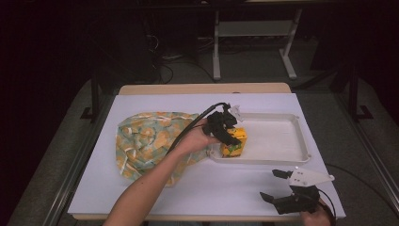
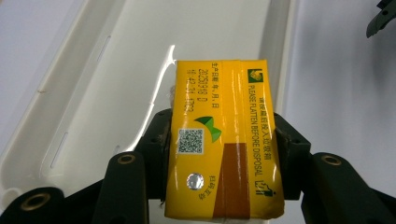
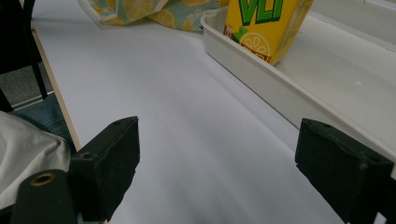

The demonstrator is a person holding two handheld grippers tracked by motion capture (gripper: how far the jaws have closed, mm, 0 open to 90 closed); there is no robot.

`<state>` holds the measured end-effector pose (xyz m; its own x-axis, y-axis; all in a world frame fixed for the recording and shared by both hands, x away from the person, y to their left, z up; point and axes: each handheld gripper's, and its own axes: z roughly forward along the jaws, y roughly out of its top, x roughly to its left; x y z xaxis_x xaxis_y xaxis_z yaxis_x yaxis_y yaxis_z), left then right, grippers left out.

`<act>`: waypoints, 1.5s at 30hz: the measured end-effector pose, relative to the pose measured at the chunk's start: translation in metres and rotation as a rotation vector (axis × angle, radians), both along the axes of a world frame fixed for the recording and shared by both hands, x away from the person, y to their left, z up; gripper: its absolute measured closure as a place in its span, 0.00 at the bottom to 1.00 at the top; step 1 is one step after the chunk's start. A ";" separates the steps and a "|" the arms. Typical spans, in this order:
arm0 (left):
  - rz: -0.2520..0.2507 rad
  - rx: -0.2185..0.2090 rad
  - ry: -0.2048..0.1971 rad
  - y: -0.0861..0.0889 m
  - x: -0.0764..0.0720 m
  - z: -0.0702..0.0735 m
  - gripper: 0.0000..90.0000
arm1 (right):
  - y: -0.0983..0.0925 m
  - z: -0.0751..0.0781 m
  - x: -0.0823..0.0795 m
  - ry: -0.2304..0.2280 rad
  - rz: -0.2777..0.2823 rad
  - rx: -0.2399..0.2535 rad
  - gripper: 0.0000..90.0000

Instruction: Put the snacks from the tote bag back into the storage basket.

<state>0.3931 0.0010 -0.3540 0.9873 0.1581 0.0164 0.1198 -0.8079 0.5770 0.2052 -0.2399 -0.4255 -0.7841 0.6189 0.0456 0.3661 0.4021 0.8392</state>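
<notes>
The right gripper sits closest to the camera, at the near right corner of the white-covered bench — its black jaws stand wide apart with nothing between them, resting low over the bare surface.

Going from the left: a crumpled fabric bag with a green and yellow lemon print lies on the left half of the bench, its right edge just beside the tray. A forearm crosses over it, and the left gripper is clamped on a yellow rectangular drink carton, both pads pressing its opposite sides. In the left gripper view the carton shows a QR code, a foil straw spot and printed text — it sits at the near left corner of the shallow white plastic tray. In the right gripper view the carton's base stands on the tray floor, just inside the rim.
</notes>
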 end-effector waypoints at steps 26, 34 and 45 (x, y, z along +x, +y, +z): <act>-0.007 -0.004 0.014 0.004 0.000 -0.007 0.55 | 0.001 -0.001 0.000 0.000 -0.002 -0.001 0.15; -0.024 0.000 -0.014 0.005 -0.004 -0.009 0.55 | 0.001 -0.001 0.000 0.001 -0.003 -0.002 0.15; -0.046 -0.002 -0.024 0.006 -0.005 -0.010 0.55 | 0.001 -0.001 0.000 0.005 -0.004 0.002 0.15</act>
<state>0.3883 0.0070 -0.3636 0.9928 0.1126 0.0399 0.0686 -0.8111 0.5809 0.2051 -0.2385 -0.4261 -0.7815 0.6219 0.0505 0.3717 0.3989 0.8383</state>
